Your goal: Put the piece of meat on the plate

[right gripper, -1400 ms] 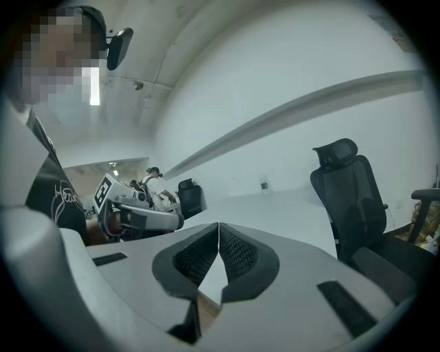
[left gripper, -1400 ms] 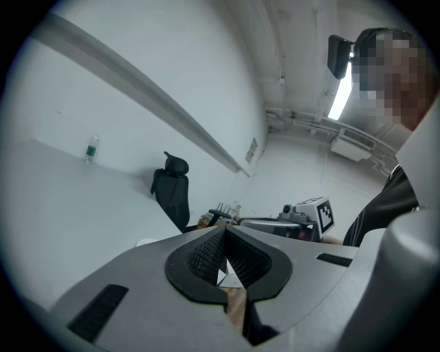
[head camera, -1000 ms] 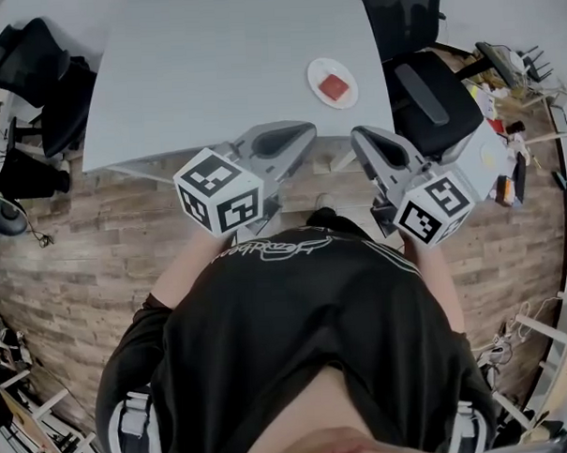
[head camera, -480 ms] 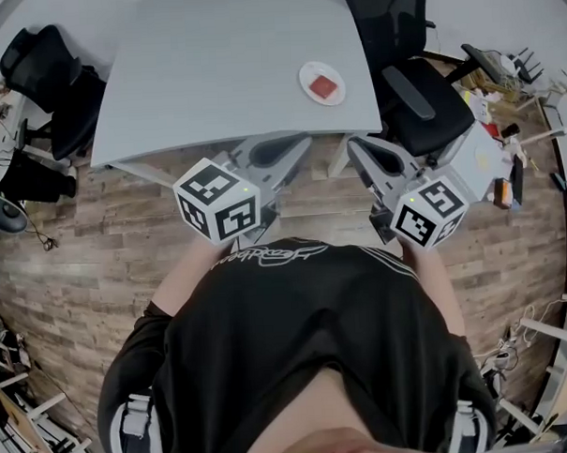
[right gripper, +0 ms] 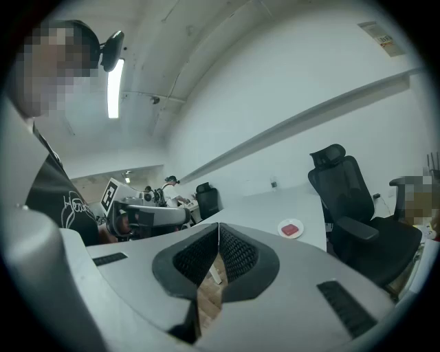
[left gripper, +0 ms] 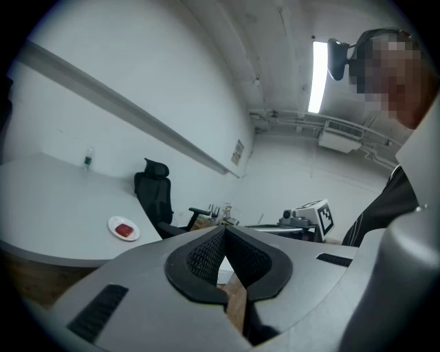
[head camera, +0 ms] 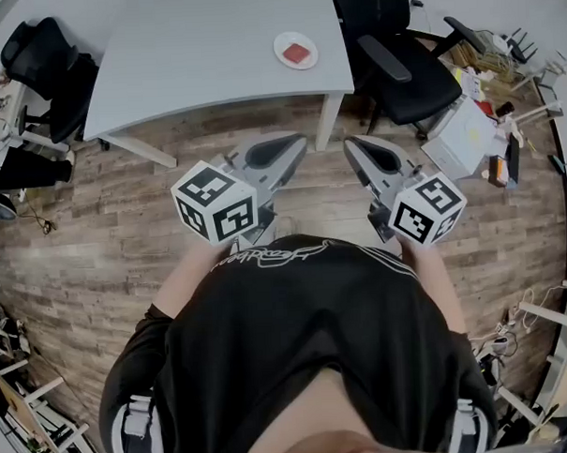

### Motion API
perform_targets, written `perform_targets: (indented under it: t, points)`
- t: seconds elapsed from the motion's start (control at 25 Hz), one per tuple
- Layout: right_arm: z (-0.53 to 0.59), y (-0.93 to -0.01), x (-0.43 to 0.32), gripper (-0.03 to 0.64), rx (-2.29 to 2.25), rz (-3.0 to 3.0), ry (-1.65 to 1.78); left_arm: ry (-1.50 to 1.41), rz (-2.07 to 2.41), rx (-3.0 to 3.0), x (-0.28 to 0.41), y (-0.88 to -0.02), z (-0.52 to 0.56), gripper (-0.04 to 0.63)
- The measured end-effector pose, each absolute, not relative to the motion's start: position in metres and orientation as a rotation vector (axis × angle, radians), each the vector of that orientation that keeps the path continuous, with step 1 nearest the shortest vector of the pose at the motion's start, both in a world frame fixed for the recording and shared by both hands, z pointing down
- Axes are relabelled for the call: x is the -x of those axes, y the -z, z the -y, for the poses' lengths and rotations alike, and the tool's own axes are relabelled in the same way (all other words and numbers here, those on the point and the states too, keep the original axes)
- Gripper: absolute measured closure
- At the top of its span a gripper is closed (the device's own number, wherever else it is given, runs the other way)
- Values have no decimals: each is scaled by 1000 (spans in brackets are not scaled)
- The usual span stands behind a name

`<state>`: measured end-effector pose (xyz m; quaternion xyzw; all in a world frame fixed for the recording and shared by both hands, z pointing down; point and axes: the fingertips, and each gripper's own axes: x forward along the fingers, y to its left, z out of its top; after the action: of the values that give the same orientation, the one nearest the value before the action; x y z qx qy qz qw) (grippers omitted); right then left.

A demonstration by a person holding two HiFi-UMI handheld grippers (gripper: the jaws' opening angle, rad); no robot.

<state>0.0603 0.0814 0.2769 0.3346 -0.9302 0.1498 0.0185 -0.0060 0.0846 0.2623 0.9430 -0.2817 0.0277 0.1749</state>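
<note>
Closest to the head camera, the person's black shirt [head camera: 307, 342] fills the lower frame, with both arms held out in front. The left tool [head camera: 289, 145] and the right tool [head camera: 355, 147] sit side by side at about the same height. Each carries its marker cube [head camera: 217, 200] at the near end and points towards the counter. In the left gripper view, the left tool [left gripper: 224, 230] has its ribbed black pads together at the tips, and nothing is between them. The right tool [right gripper: 218, 227] is the same in its own view, with tips touching and no object in the grip.

Both tools hang over the wooden floor [head camera: 96, 238], short of the near edge of the grey counter [head camera: 210, 55]. On the counter's right end sits a small white plate [head camera: 281, 52], close to the near edge and well apart from both tools. The red piece of meat [head camera: 297, 52] lies flat in the middle of it. Both gripper views show the same thing beyond their jaws: the plate [left gripper: 114, 224] with the meat [left gripper: 124, 229] on it, and the plate [right gripper: 282, 229] with the meat [right gripper: 291, 228].

A black office chair [head camera: 398, 66] stands just beside that end of the counter. Another black chair [head camera: 37, 58] stands at the counter's far left.
</note>
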Motion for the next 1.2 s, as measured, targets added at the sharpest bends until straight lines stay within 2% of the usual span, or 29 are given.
perform_targets:
  t: [0.52,1.2]
  points:
    - [-147,-278,-104,607,-998,2922,-439,-80,867,-2691,-39,-262,-155,588]
    - [-181,-271,-119,607,-989,2955,-388,-119,911,-2726,-55,-256,-189,588]
